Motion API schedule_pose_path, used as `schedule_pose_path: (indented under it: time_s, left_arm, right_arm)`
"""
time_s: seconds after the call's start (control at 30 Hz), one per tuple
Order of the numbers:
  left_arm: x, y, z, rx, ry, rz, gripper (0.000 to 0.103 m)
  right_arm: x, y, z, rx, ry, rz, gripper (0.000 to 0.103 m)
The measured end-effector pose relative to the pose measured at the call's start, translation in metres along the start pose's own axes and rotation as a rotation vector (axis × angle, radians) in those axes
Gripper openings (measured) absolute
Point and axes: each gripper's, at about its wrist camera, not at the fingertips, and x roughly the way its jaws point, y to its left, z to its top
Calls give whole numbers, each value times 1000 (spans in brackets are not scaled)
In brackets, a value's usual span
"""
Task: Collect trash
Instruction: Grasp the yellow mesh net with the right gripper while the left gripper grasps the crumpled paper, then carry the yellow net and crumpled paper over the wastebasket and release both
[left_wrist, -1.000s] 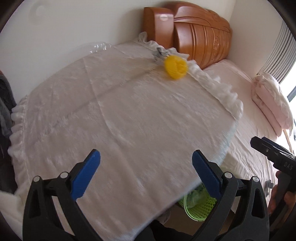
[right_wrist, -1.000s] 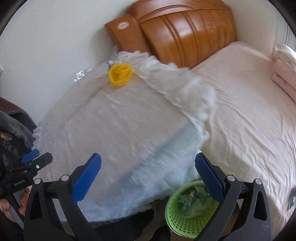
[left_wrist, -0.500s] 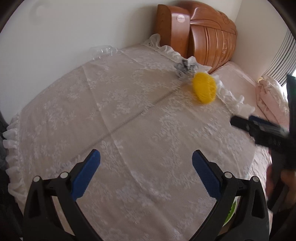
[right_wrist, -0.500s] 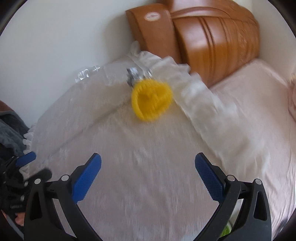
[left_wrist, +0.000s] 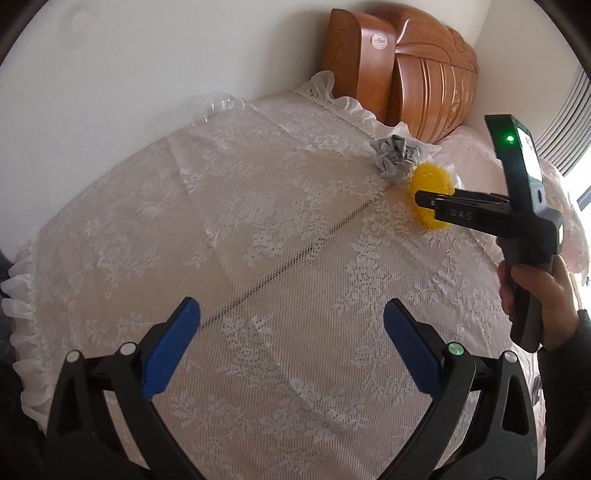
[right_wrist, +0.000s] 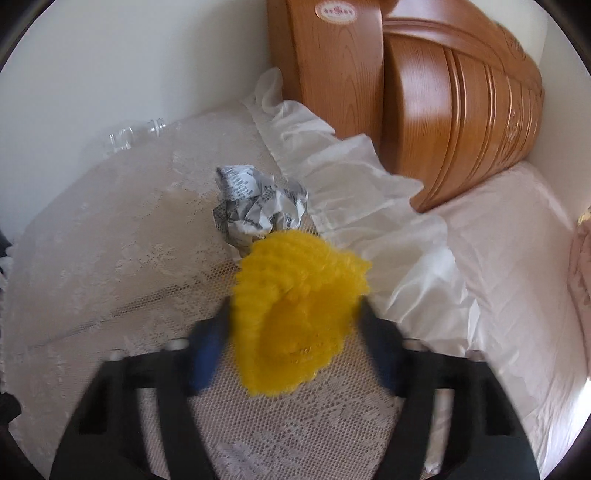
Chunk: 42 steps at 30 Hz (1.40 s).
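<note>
Closing right gripper (right_wrist: 293, 325) jaws around yellow mesh piece (right_wrist: 299, 314).
Mesh sits between the jaws, touching crumpled paper (right_wrist: 258, 206) behind; left gripper (left_wrist: 291, 339) open, well short.

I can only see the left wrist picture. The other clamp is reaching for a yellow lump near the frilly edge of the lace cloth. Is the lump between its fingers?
Observer: Yes. In the right wrist view the yellow lump sits between the two fingers of the right gripper, and the jaws are closing on it.
Operator: Is it a ball?
Observer: No. It is a hollow cup of foam netting, open toward that camera.
Operator: Is the crumpled paper caught too?
Observer: No. The crumpled paper lies beyond the fingertips, outside them.
</note>
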Motion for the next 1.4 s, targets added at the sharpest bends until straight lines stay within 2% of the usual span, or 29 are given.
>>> schedule_pose_path:
  time_s: [0.03, 0.1, 0.37, 0.5, 0.73, 0.9, 0.97, 1.03, 1.2, 1.4]
  left_arm:
    - [1, -1, 3, 4, 0, -4, 95]
    - [6, -7, 9, 16, -1, -15, 95]
    - [32, -55, 48, 118, -30, -64, 95]
    - [60, -83, 75, 179, -35, -93, 95]
    - [110, -119, 114, 240, -10, -71, 95]
    - [143, -133, 132, 239, 1, -58, 95]
    - [152, -136, 137, 235, 8, -57, 91]
    - [157, -138, 139, 233, 16, -58, 76]
    - [162, -144, 138, 246, 30, -53, 53]
    - [148, -142, 133, 243, 16, -55, 48]
  right_arm:
    - [-5, -3, -2, 12, -5, 2, 46]
    - [-13, -7, -6, 27, -13, -5, 43]
    - [-69, -38, -47, 160, -56, 26, 43]
    - [-91, -43, -73, 198, -56, 16, 43]
    - [-123, -54, -112, 304, -52, -5, 44]
    - [-134, -62, -126, 347, -48, -27, 44]
    - [-136, -65, -131, 361, -43, -38, 44]
    - [-138, -67, -135, 374, -40, -46, 44]
    - [-139, -70, -139, 388, -38, -52, 44]
    - [-145, -65, -140, 369, -58, -54, 44]
